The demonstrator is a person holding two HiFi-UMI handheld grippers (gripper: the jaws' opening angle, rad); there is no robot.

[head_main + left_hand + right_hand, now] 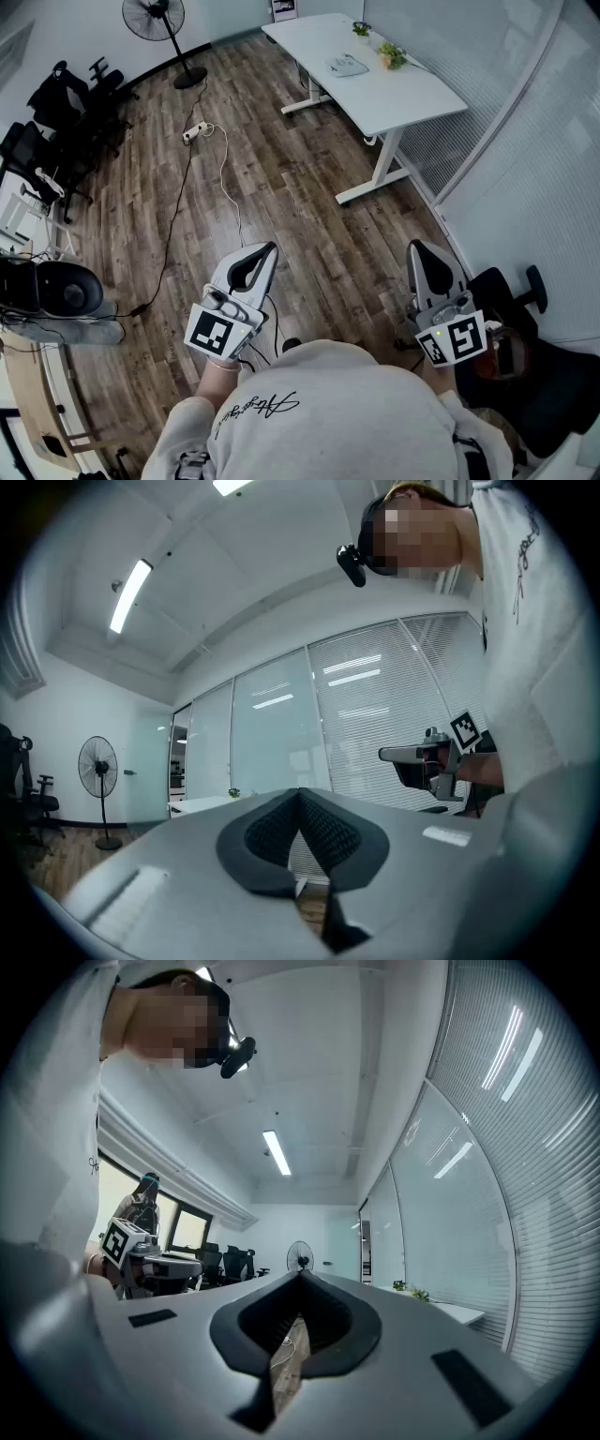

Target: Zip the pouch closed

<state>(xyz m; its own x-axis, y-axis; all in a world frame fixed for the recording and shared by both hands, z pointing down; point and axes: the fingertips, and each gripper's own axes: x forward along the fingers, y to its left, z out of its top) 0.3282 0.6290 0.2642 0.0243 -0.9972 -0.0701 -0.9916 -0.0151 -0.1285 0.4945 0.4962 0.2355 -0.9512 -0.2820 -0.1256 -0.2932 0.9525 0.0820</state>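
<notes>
A pale flat thing [347, 66], possibly the pouch, lies on the white table [412, 98] far ahead; its zip is too small to make out. I hold both grippers level in front of my chest, over the wooden floor and well short of the table. The left gripper [269, 248] is shut, its jaws meeting at the tip with nothing between them [300, 794]. On the right, the gripper [415, 246] is also shut and empty [302, 1274]. Each gripper shows in the other's view: the right gripper [427, 757] and the left gripper [141, 1246].
Two small plants [392, 56] stand on the table's far edge. A floor fan [155, 19] and office chairs [75, 103] are at the back left. A power strip with cable [194, 132] lies on the floor. A black chair [525, 309] is close on my right, beside a glass wall with blinds.
</notes>
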